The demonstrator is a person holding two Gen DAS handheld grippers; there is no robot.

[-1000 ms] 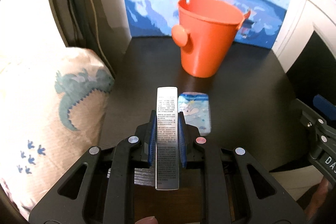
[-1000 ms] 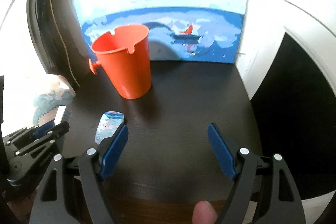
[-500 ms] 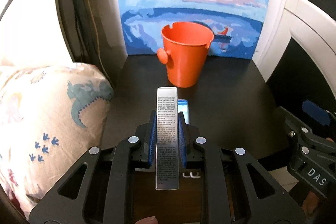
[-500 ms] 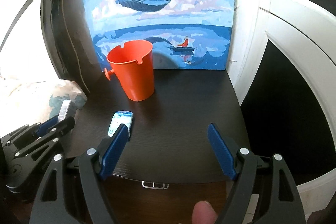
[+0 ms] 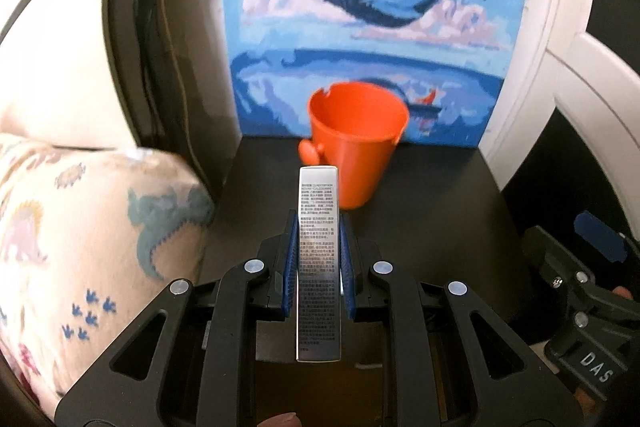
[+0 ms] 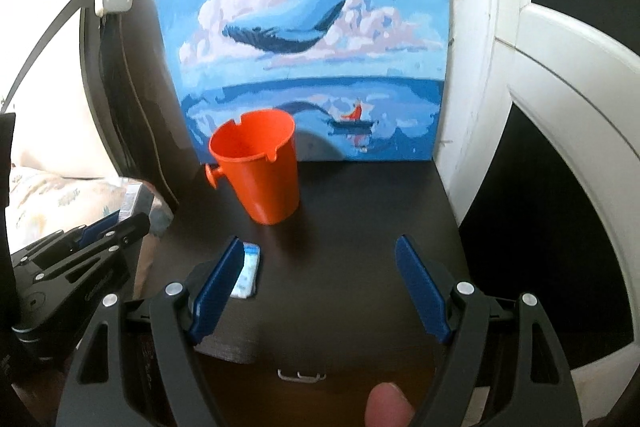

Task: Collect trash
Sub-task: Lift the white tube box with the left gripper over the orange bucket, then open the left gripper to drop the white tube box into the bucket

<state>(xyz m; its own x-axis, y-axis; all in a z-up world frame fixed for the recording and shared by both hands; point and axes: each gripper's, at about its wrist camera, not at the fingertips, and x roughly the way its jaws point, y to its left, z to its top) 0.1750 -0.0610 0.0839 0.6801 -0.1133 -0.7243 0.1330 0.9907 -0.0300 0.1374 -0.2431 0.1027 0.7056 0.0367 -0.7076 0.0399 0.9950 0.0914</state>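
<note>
A narrow silver box (image 5: 318,251) printed with fine dark text stands long-side forward, clamped between the blue pads of the left gripper (image 5: 318,259) and lifted off the surface; its far end overlaps the lower wall of the orange bucket (image 5: 357,143) in that view. The bucket — a small tapered plastic bin with notches in its rim and a round knob on its side — stands upright and looks empty. A small light-blue packet (image 6: 247,273) lies flat on the dark tabletop (image 6: 352,227), near the bucket's base.
</note>
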